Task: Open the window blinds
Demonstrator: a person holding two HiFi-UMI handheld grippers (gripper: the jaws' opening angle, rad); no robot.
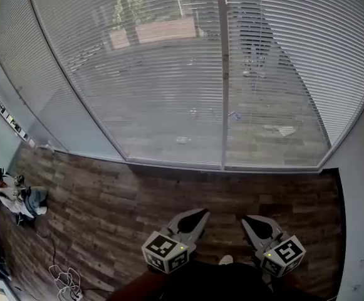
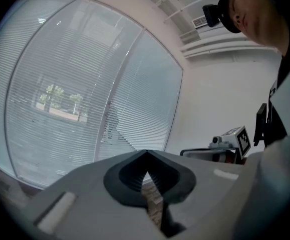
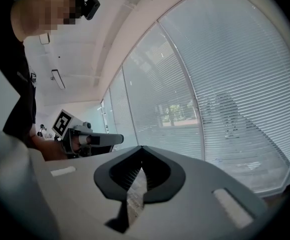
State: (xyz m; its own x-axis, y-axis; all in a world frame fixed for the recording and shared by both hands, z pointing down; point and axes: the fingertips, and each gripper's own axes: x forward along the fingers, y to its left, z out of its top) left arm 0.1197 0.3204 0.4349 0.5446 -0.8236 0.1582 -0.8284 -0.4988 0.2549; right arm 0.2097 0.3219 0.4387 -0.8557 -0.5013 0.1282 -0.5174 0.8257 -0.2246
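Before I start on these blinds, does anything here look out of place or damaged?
The blinds hang even, with no bent slats that I can see. On the floor at the left, a loose white cable lies tangled, and a heap of clothing or bags sits beyond it.

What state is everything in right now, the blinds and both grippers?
Blinds, fully down, slats tilted enough to see outside.
Left gripper, shut, empty, short of the blinds.
Right gripper, shut, empty, short of the blinds.
Cable, lying in a loose tangle.
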